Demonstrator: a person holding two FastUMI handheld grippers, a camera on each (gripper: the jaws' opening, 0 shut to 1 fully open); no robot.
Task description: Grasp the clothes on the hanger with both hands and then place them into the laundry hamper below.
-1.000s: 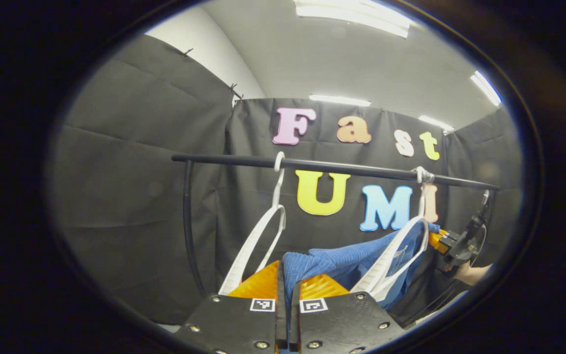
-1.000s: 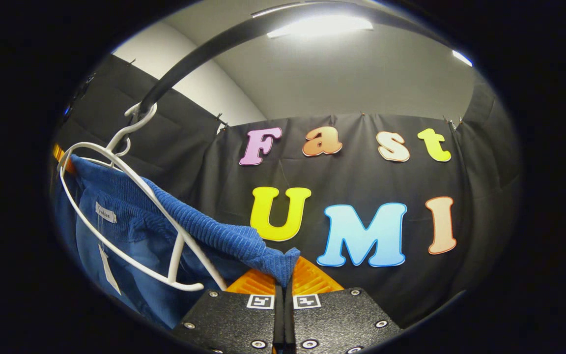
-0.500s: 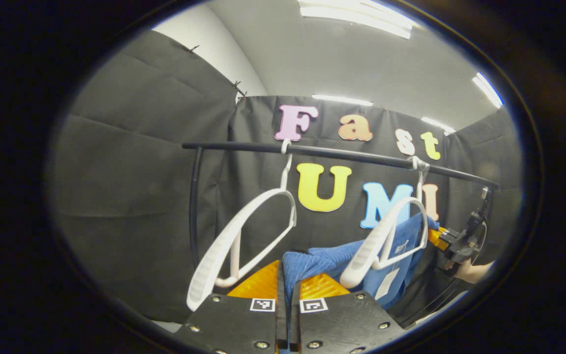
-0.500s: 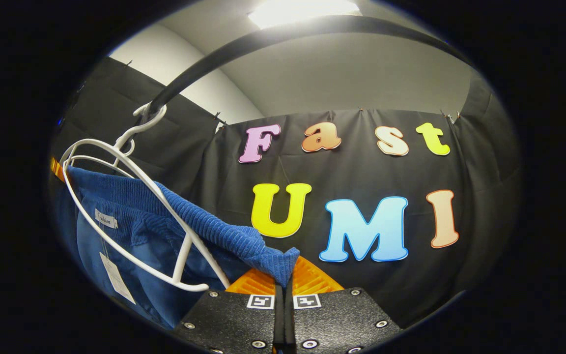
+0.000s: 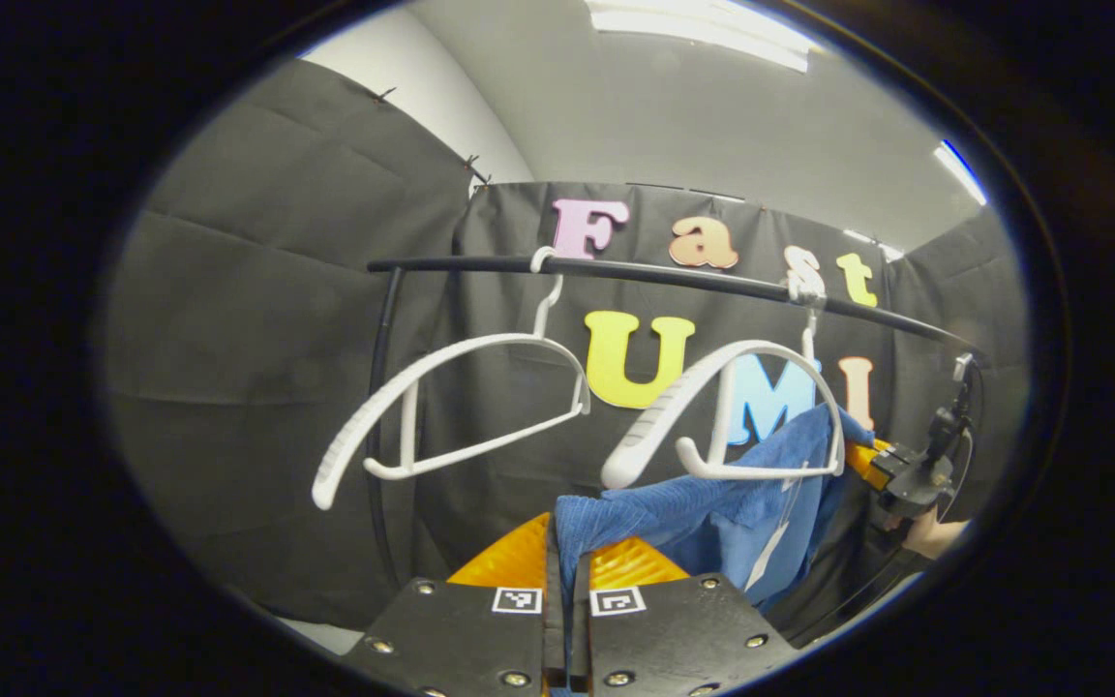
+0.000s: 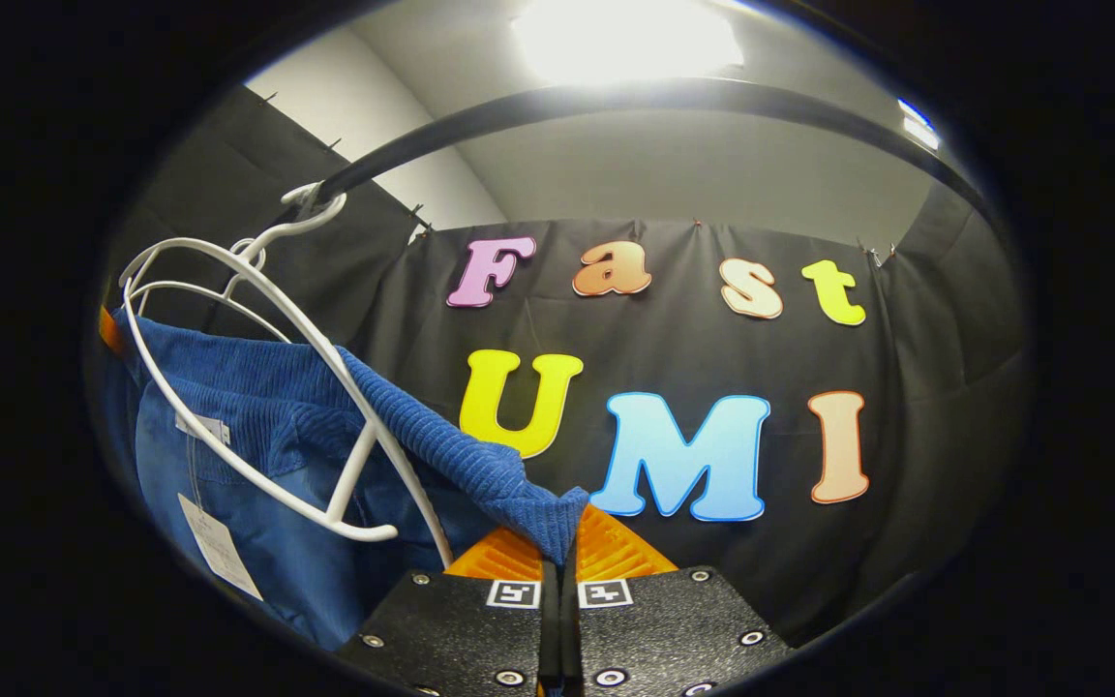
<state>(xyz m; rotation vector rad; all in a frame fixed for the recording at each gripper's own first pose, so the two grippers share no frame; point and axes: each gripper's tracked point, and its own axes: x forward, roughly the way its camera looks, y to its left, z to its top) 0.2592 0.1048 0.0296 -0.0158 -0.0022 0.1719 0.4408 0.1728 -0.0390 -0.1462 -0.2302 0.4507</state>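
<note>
Left gripper is clamped tight on one edge of the blue corduroy garment, fabric pinched right between both fingers. Over in the right gripper view, the right gripper is doing the same on the opposite edge, both fingers pressed on the ribbed blue cloth. From the left gripper view that right gripper shows far off at the right, with a hand behind it.

The garment is stretched between the two grippers and drapes below a white hanger, which hooks on the black rail and tilts, its near arm swung down toward the left gripper. In the right gripper view this hanger's lower bar lies across the front of the blue cloth, and a paper tag dangles from the garment.

A second white hanger hangs bare on the rail, to the left, also tilted, well apart from the cloth. The rail's upright post stands just behind it. To the right of the garment in the right gripper view there is open room up to the booth's black wall; the rail arches close overhead.
</note>
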